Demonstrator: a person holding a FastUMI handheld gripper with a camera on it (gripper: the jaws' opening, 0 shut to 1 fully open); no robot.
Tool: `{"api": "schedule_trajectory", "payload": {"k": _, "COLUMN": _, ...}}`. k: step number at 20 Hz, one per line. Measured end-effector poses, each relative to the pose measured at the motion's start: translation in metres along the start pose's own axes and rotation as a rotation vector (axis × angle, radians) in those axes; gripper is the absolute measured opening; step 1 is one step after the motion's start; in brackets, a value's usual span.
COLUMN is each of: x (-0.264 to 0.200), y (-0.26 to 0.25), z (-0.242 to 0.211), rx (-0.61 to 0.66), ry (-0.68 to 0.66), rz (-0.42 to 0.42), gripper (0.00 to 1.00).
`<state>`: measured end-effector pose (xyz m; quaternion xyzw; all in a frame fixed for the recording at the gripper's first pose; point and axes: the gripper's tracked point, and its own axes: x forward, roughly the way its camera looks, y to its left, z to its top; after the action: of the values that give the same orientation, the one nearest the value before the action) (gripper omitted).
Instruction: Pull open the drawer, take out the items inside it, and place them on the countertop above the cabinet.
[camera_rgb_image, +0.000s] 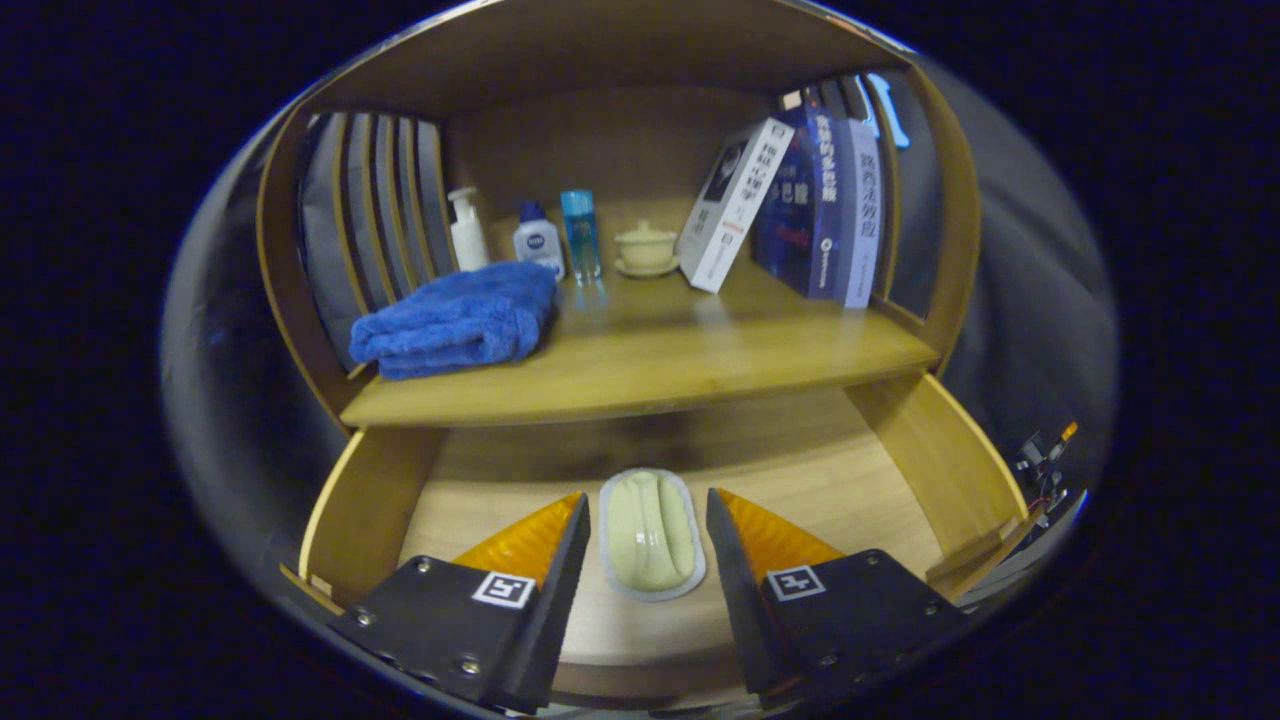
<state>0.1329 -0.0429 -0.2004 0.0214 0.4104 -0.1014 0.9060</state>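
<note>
Wooden drawer, pulled open, across the lower half of the frame; side walls angled outward at lower left and lower right, floor bare apart from one item.

Claw: spread wide, lower centre of frame, fingers apart and pressing on nothing; each finger carrying a square printed marker on its body.

Soap dish: pale oval tray holding a pale cream bar, flat on the drawer floor, lower centre of frame, between the two fingers, a gap left on either side. Touching neither finger, as far as visible.

Bench: wooden countertop above the drawer, mid-frame, under a curved wooden hood with slatted sides.

Blue towel: folded, left of centre, near the front edge of the bench.

White pump bottle: upright, behind the towel, upper left of centre.

Small white bottle with blue cap: upright, just right of the pump bottle.

Clear blue bottle: upright, just right of the small white bottle.

Cream lidded cup on saucer: centre of frame, at the back of the bench, just left of the books.

White book: tilted, leaning right against the others, upper right of centre.

Dark blue books: upright, against the right side of the hood, upper right of frame.

Wires and small parts: far right, beyond the drawer wall; too small to identify.
</note>
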Motion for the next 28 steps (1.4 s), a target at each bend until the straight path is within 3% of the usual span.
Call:
{"api": "schedule_trajectory", "payload": {"k": 2, "x": 0.012, "y": -0.006, "z": -0.012, "rx": -0.004, "ry": 0.072, "rz": -0.030, "gripper": 0.70}}
{"api": "schedule_trajectory", "payload": {"k": 6, "x": 0.031, "y": 0.002, "z": -0.032, "rx": 0.012, "ry": 0.174, "rz": -0.004, "gripper": 0.70}}
{"api": "schedule_trajectory", "payload": {"k": 9, "x": 0.041, "y": 0.001, "z": -0.055, "rx": -0.047, "ry": 0.273, "rz": -0.022, "gripper": 0.39}}
{"api": "schedule_trajectory", "payload": {"k": 12, "x": 0.043, "y": 0.000, "z": -0.048, "rx": -0.066, "ry": 0.238, "rz": -0.027, "gripper": 0.36}}
{"api": "schedule_trajectory", "payload": {"k": 14, "x": 0.042, "y": -0.001, "z": -0.047, "rx": -0.060, "ry": 0.224, "rz": -0.015, "gripper": 0.20}}
{"api": "schedule_trajectory", "payload": {"k": 20, "x": 0.018, "y": 0.007, "z": -0.053, "rx": -0.037, "ry": 0.178, "rz": 0.024, "gripper": 0.19}}
{"api": "schedule_trajectory", "payload": {"k": 28, "x": -0.038, "y": 0.007, "z": -0.005, "rx": -0.067, "ry": 0.000, "rz": 0.006, "gripper": 0.20}}
